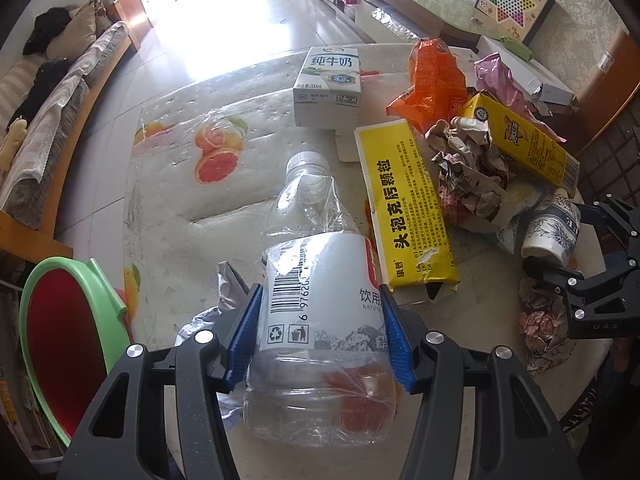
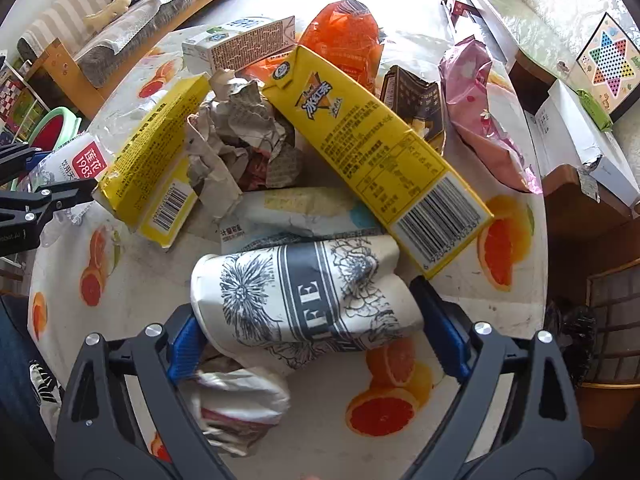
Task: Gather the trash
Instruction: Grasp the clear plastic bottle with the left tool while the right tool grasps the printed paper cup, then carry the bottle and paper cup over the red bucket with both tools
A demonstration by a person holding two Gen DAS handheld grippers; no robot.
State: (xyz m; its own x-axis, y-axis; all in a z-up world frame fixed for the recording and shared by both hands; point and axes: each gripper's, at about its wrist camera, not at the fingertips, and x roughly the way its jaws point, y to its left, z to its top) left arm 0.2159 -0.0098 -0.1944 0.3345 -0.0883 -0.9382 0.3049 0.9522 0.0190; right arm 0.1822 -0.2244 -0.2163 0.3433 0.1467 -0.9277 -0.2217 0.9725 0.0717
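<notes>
Far left, off the surface (image 1: 168, 216) edge: green-rimmed bin (image 1: 72, 344) with red inside, low beside the left hand-held gripper (image 1: 322, 334).

Left hand-held gripper: both blue pads pressed on the labelled middle of a clear plastic bottle (image 1: 320, 304). Bottle crumpled, cap pointing far, base nearest the camera. Grip looks firm, bottle between the fingers.

Right of the bottle: flat yellow medicine box (image 1: 404, 200) lying lengthwise, just beside it. Far of both, white milk carton (image 1: 328, 84) upright.

Centre pile: crumpled paper (image 2: 240, 128) between the medicine box and a yellow tea carton (image 2: 372, 148), which lies tilted across the heap. Orange bag (image 2: 344, 36) behind, pink bag (image 2: 480, 120) further right.

Right hand-held gripper (image 2: 306, 340): fingers spread moderately around a crushed paper coffee cup (image 2: 304, 300) lying on its side, rim left. Both pads appear to touch the cup; cannot tell whether it is lifted off the surface. White wrapper (image 2: 240, 404) lies near, under the left finger.
</notes>
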